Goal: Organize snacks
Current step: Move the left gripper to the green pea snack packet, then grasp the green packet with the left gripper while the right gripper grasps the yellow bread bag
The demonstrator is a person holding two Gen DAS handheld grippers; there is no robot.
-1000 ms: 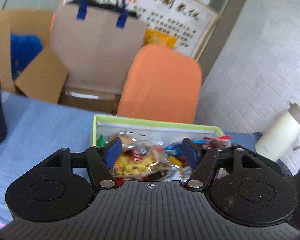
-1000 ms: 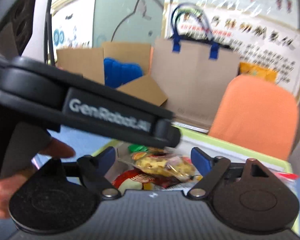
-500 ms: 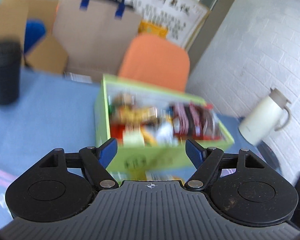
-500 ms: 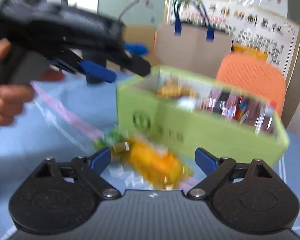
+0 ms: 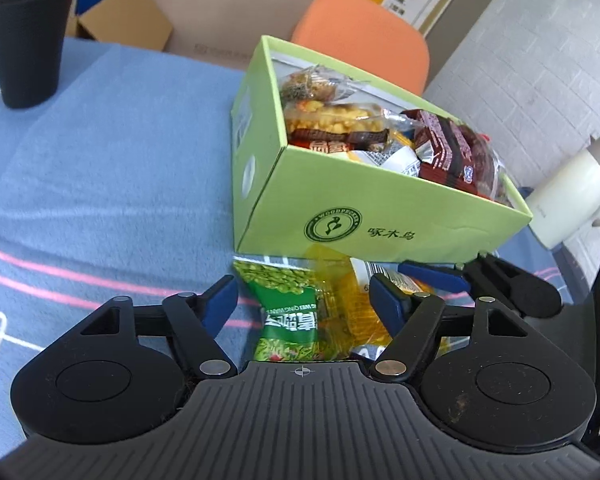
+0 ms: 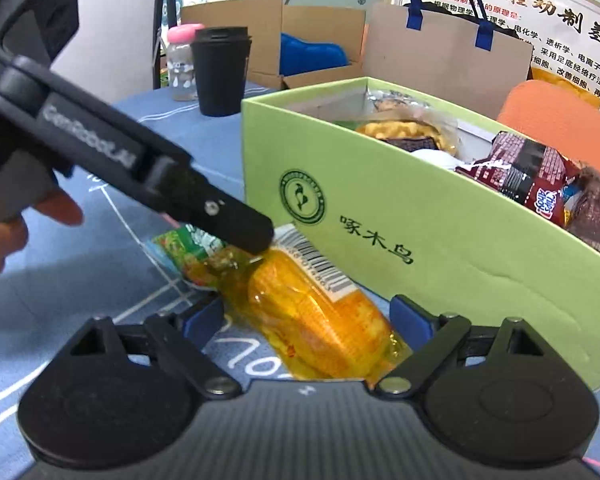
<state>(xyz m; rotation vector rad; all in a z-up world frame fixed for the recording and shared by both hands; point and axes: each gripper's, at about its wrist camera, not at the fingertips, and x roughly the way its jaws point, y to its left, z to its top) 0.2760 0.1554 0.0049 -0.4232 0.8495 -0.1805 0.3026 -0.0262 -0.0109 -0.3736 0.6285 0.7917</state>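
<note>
**Two grippers crowd two packets beside the box**

In front of the light green cardboard box (image 5: 380,216) lie a green crinkly pea packet (image 5: 288,312) and a glossy yellow vacuum-packed corn cob (image 6: 312,312), overlapping. The left gripper (image 5: 304,300) straddles the pea packet, released, jaws just narrowed; the right gripper (image 6: 308,316) gapes around the corn, also just narrowed. Risk: slippery film (rounded shape) may squirt out, or fingers collide.
</note>
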